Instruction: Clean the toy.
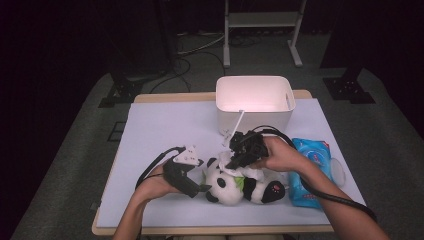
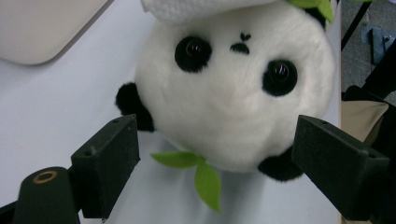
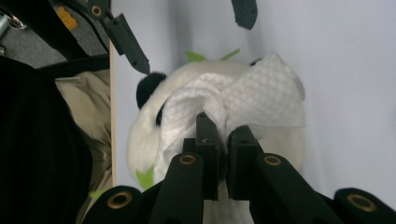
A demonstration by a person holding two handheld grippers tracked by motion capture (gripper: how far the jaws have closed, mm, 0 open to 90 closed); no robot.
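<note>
Left half of white table mat (image 1: 165, 125) bare, free passage there. Plush panda (image 1: 235, 182) lies near front edge at centre, blocks path between hands. White bin (image 1: 255, 102) stands behind it at back edge, walls off far side. Blue wipes pack (image 1: 312, 170) just right of panda; narrow bare strip beyond it.

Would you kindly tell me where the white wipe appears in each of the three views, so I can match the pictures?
High view: the white wipe lies on the toy panda, under the right tool, centre of the picture.
Left gripper view: top edge, a strip of it draped over the panda's head.
Right gripper view: centre, bunched and pinched between the jaws.
Shared landmark: the panda's white head.
</note>
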